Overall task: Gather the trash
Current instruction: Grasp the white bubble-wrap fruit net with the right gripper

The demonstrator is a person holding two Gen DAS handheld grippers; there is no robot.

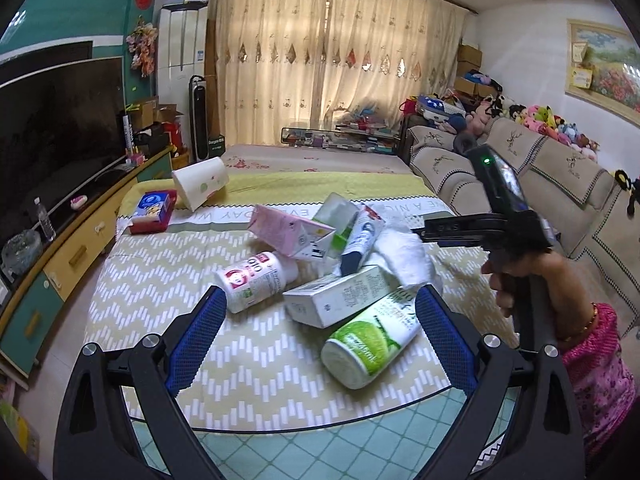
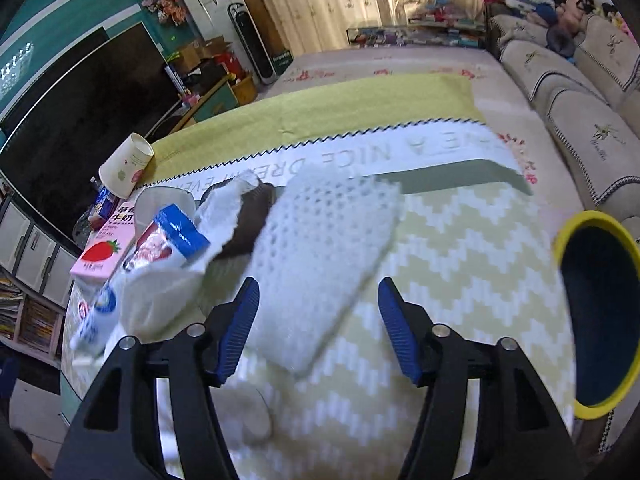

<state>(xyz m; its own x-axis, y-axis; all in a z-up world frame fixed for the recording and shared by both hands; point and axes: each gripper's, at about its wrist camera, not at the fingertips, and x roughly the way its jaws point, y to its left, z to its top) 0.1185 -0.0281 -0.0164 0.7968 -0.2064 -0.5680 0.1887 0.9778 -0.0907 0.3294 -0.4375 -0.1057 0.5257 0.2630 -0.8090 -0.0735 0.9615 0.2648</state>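
I read upside-down grey capitals on the white band of the bed cover (image 2: 440, 148), "NICE DREAM" with the start of "EVER" in my right wrist view, and "A NIC" and "EVERYDAY" in fragments in my left. The pink carton (image 2: 105, 249) carries a red strawberry and the Chinese characters for milk, "牛奶", while the white bottle (image 1: 256, 280) lying on its side shows large red letters that look like "OIO", though I cannot be sure. The black box (image 1: 216, 145) on the floor by the tower fan has white lettering too small for me to read.
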